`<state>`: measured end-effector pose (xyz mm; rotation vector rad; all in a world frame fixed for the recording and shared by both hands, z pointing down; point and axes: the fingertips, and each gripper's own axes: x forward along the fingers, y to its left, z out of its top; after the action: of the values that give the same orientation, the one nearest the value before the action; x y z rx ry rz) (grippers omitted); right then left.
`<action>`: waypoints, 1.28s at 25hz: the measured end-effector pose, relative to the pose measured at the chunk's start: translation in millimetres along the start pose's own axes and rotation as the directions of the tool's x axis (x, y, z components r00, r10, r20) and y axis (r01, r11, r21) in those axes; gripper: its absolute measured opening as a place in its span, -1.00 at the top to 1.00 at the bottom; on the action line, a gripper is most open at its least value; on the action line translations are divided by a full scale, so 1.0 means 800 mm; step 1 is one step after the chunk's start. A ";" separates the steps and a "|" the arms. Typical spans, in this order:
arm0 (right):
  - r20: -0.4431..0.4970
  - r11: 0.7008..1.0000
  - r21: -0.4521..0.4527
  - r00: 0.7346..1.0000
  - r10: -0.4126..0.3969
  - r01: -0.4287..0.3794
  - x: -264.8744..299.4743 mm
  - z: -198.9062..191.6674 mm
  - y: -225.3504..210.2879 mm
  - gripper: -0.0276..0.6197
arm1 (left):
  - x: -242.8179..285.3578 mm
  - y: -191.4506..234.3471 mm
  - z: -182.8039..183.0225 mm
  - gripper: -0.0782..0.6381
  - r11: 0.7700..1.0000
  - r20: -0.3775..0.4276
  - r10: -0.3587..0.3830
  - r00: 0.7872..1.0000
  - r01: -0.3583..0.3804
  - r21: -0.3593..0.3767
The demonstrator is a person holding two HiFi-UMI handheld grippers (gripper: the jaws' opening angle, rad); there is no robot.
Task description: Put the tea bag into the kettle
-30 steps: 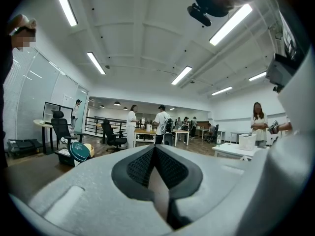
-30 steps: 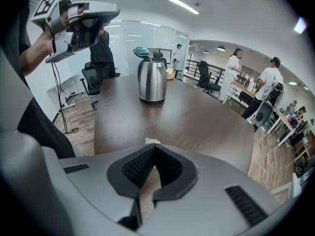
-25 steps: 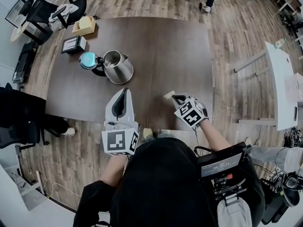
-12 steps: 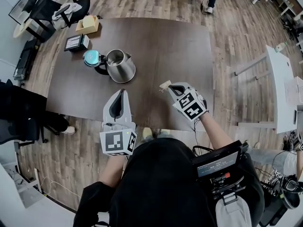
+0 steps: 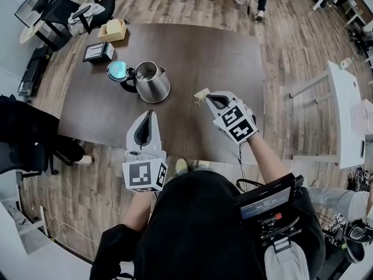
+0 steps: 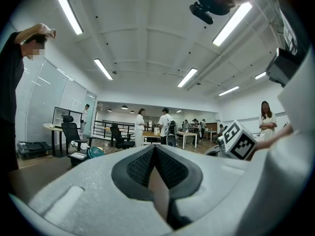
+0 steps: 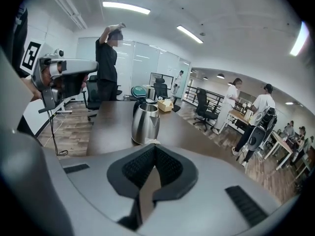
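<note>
A steel kettle [image 5: 151, 82] stands on the dark table [image 5: 210, 45] with its teal lid [image 5: 118, 70] swung open to the left. My right gripper [image 5: 207, 98] hangs above the table to the kettle's right, shut on a small pale tea bag [image 5: 201, 94] that sticks out past its tip. In the right gripper view the tea bag [image 7: 150, 141] peeks over the closed jaws, with the kettle [image 7: 145, 123] beyond. My left gripper [image 5: 152, 112] is shut and holds nothing, just in front of the kettle near the table's front edge.
A tan box [image 5: 113, 30] and a black device [image 5: 97, 52] lie at the table's far left corner. Office chairs [image 5: 64, 13] stand beyond it. A person in black [image 5: 23, 139] is at the left, and a white desk [image 5: 344, 109] at the right.
My right gripper has lifted the tea bag off the table and carried it up and leftward, closer to the kettle. The left gripper has hardly shifted.
</note>
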<state>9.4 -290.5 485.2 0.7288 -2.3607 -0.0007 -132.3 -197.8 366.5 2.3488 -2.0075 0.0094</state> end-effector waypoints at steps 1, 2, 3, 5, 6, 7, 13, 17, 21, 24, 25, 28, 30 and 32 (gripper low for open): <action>0.008 1.000 0.004 1.000 0.002 -0.002 0.000 0.006 -0.001 0.90 | 0.000 0.002 0.000 0.82 1.000 0.000 0.002 1.000 -0.002 0.000; 0.016 1.000 0.006 1.000 0.002 -0.002 0.000 0.013 -0.003 0.90 | -0.001 0.005 0.000 0.82 1.000 0.000 0.004 1.000 -0.004 -0.001; 0.025 1.000 0.005 1.000 0.000 0.000 0.000 0.020 -0.005 0.90 | -0.001 0.008 0.001 0.82 1.000 0.000 0.007 1.000 -0.007 -0.002; 0.046 1.000 -0.004 0.999 -0.010 0.010 0.000 0.035 -0.012 0.90 | -0.002 0.013 0.001 0.82 1.000 -0.001 0.012 1.000 -0.012 -0.003; 0.053 1.000 -0.009 0.999 -0.015 0.015 0.001 0.041 -0.016 0.90 | -0.002 0.015 0.001 0.82 1.000 -0.002 0.015 1.000 -0.015 -0.004; 0.058 1.000 -0.013 0.998 -0.019 0.020 0.002 0.047 -0.020 0.90 | -0.003 0.017 0.000 0.82 1.000 -0.003 0.018 1.000 -0.018 -0.005; 0.088 0.998 -0.032 0.995 -0.048 0.051 0.004 0.080 -0.040 0.90 | -0.009 0.031 0.004 0.82 0.999 0.001 0.039 0.999 -0.039 -0.006; 0.095 0.997 -0.039 0.994 -0.060 0.064 0.012 0.099 -0.050 0.90 | -0.011 0.048 0.006 0.82 0.998 0.004 0.059 0.998 -0.059 -0.010; 0.108 0.997 -0.039 0.992 -0.063 0.067 0.023 0.111 -0.053 0.90 | -0.014 0.063 0.004 0.82 0.996 0.003 0.083 0.997 -0.083 -0.010; 0.117 0.997 -0.042 0.991 -0.062 0.067 0.030 0.119 -0.056 0.90 | -0.017 0.071 0.004 0.82 0.995 0.004 0.100 0.995 -0.100 -0.009; 0.119 0.997 -0.043 0.991 -0.062 0.068 0.032 0.122 -0.058 0.90 | -0.018 0.074 0.005 0.82 0.994 0.004 0.107 0.994 -0.107 -0.009; 0.126 0.996 -0.048 0.990 -0.065 0.072 0.040 0.133 -0.067 0.90 | -0.021 0.082 0.007 0.82 0.992 0.007 0.127 0.992 -0.127 -0.011; 0.130 0.996 -0.053 0.989 -0.068 0.075 0.045 0.140 -0.072 0.90 | -0.023 0.088 0.007 0.82 0.990 0.006 0.140 0.990 -0.139 -0.011; 0.134 0.995 -0.057 0.988 -0.071 0.079 0.049 0.147 -0.077 0.90 | -0.025 0.093 0.007 0.82 0.988 0.006 0.151 0.989 -0.151 -0.013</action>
<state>-54.1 -383.3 404.9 0.8094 -2.4442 -0.1588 -209.3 -189.8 362.7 2.1867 -2.1769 -0.0047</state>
